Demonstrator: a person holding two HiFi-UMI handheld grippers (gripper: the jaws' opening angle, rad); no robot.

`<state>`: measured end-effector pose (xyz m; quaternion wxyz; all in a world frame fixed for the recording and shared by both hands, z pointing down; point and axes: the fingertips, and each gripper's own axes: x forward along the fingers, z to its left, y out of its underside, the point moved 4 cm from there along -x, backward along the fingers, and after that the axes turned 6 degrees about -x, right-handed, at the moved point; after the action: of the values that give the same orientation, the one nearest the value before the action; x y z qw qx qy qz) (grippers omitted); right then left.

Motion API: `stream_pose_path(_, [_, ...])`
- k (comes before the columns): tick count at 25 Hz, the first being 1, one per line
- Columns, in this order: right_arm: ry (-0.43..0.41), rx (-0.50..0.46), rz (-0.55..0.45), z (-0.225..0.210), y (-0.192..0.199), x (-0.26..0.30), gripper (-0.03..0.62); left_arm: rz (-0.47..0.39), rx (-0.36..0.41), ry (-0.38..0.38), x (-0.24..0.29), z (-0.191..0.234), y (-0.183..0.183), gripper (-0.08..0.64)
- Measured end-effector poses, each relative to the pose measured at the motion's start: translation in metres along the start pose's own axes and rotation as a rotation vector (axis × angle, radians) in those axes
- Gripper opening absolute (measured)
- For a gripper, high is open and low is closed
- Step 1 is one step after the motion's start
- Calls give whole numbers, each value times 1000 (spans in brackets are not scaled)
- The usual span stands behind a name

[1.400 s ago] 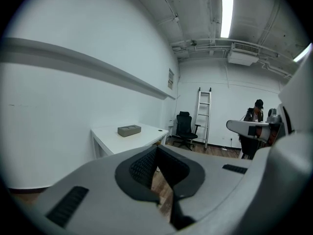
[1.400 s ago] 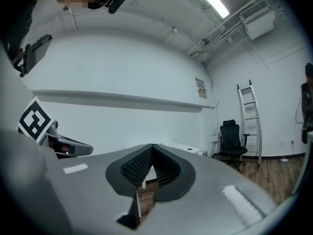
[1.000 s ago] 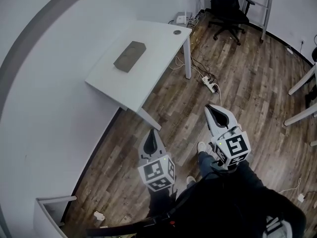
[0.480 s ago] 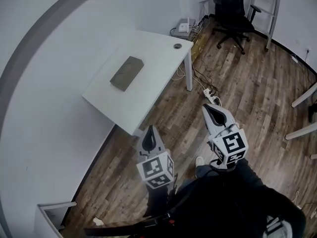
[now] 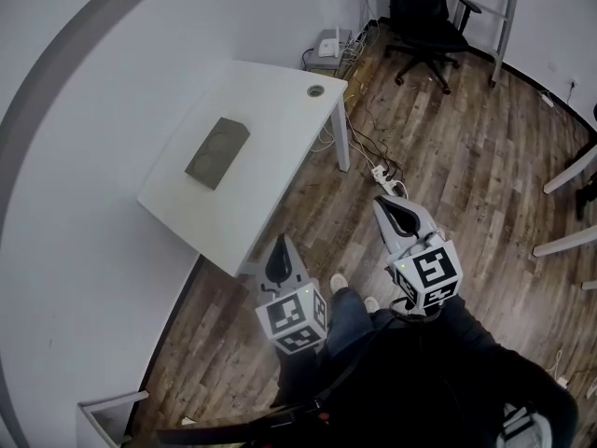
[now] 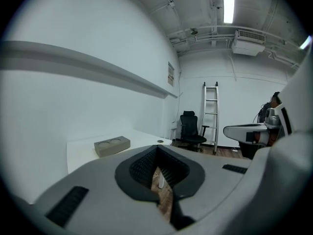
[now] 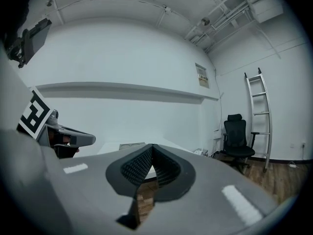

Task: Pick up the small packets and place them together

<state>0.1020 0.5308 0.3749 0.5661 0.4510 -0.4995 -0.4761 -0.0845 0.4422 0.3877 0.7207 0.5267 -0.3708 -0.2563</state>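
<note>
We stand on a dark wooden floor (image 5: 466, 157) in a bare, white-walled room, a gripper in each hand held out over the boards. The left gripper (image 5: 282, 243) has its jaws pressed together at the tips, with nothing between them. The right gripper (image 5: 384, 205) is closed and empty in the same way. Both point towards a white table (image 5: 270, 119) set against the curved wall, and the left one is just beside its near corner.

The tabletop carries a grey block (image 5: 216, 152) with two round hollows in its top, lying towards the wall side. Near the far corner there is a round cable hole (image 5: 315, 91). We cannot make out any small packets, either on the table or in the block's hollows.

A grey ledge (image 6: 88, 65) runs along the wall above the table. Beyond the table, cables trail across the floor to a white power strip (image 5: 387, 177). A black office chair (image 5: 424, 17) stands at the far end, with a metal ladder (image 5: 490, 7) leaning just beside it. At the right edge we see the white legs of another table (image 5: 569, 171).
</note>
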Motion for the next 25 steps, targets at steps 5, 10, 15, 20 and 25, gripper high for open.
stream_pose_path(5, [22, -20, 4, -22, 0, 28, 0, 17, 15, 40, 44, -5, -7, -2])
stream_pose_path(10, [79, -8, 25, -54, -1, 72, 0, 15, 41, 79, 105, -7, -28, -2])
stream_pose_path(15, [116, -5, 12, -83, -15, 115, 0, 1, 45, 107, 158, -4, -52, -2])
stream_pose_path(20, [122, 22, -8, -98, -20, 157, 0, 25, 47, 140, 206, 3, -62, -2])
stream_pose_path(25, [159, 18, 14, -112, -20, 191, 0, 34, 45, 178, 249, 9, -73, -2])
